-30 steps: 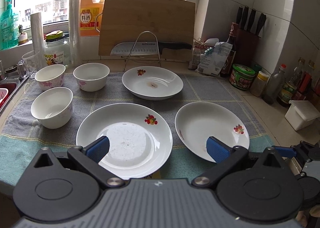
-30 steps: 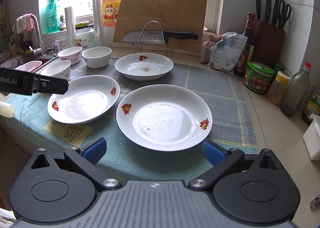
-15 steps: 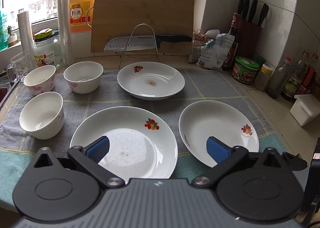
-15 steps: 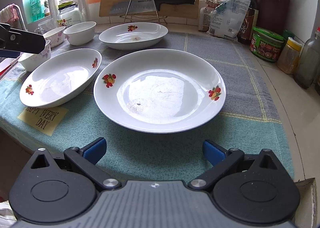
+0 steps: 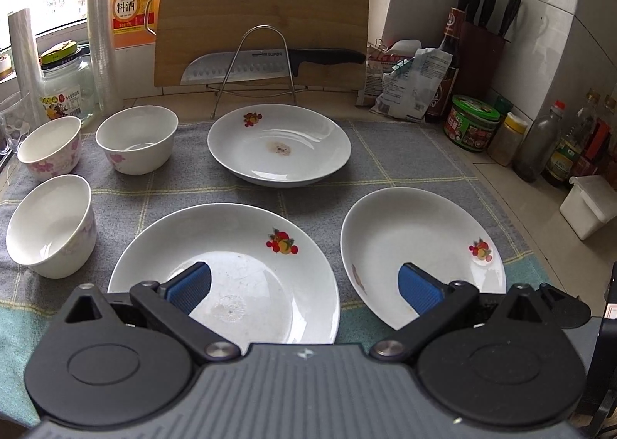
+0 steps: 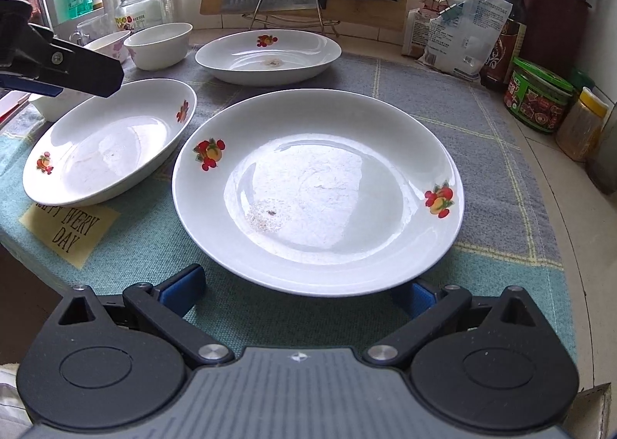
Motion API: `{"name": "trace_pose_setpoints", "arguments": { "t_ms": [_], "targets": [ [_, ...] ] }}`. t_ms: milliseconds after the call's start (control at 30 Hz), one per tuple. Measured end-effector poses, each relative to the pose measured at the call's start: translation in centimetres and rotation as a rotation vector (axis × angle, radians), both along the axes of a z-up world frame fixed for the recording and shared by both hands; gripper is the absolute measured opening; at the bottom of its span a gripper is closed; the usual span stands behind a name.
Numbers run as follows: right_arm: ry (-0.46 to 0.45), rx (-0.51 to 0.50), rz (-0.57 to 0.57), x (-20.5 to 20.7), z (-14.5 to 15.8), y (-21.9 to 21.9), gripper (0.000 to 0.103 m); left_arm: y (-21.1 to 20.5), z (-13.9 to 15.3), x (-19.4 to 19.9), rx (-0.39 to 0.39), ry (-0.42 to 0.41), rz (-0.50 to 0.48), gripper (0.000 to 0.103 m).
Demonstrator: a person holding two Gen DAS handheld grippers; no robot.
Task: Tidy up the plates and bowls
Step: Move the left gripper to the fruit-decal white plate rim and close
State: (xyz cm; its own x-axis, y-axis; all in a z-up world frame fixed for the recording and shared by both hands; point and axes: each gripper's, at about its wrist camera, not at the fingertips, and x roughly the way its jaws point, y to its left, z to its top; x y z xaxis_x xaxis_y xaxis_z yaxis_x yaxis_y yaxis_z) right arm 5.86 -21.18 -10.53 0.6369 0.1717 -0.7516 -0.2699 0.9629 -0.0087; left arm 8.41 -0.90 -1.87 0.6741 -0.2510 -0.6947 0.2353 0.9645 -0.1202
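Observation:
Three white plates with fruit prints lie on a grey-green cloth. In the left wrist view they are the near-left plate (image 5: 231, 265), the near-right plate (image 5: 420, 246) and the far plate (image 5: 279, 144). Three white bowls (image 5: 50, 225) (image 5: 137, 144) (image 5: 48, 148) stand at the left. My left gripper (image 5: 304, 286) is open and empty, above the near plates. My right gripper (image 6: 299, 292) is open and low, its pads at either side of the near rim of the near-right plate (image 6: 316, 188). The left gripper's finger (image 6: 65, 69) shows at the left of the right wrist view.
A knife on a wire rack (image 5: 266, 65) and a wooden cutting board (image 5: 262, 15) stand behind the plates. Jars, bottles and a knife block (image 5: 482, 49) line the right side. A yellow note (image 6: 67, 231) lies at the cloth's front edge. Jar and oil bottle stand at back left.
My right gripper has moved forward and down to the near rim of the near-right plate. My left gripper has moved slightly forward and right. Plates and bowls have not moved.

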Motion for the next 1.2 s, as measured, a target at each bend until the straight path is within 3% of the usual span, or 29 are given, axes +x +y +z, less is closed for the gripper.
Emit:
{"name": "trace_pose_setpoints", "arguments": {
  "t_ms": [200,600,900,1200],
  "targets": [
    [0.007,-0.003,-0.013,0.2,0.0,0.1,0.103,-0.6,0.0,0.6,-0.011,0.003,-0.032,0.102],
    [-0.148,0.043,-0.039,-1.7,-1.1,-0.6,0.103,-2.9,0.2,3.0,-0.018,0.012,-0.143,0.102],
    [-0.241,0.050,-0.057,-2.5,-1.9,-0.7,0.103,-5.0,-0.1,4.8,0.026,0.017,-0.253,0.102],
    [-0.219,0.025,-0.067,-1.9,-1.4,-1.1,0.103,-6.1,0.2,6.8,0.085,0.012,-0.347,0.102]
  ]
}}
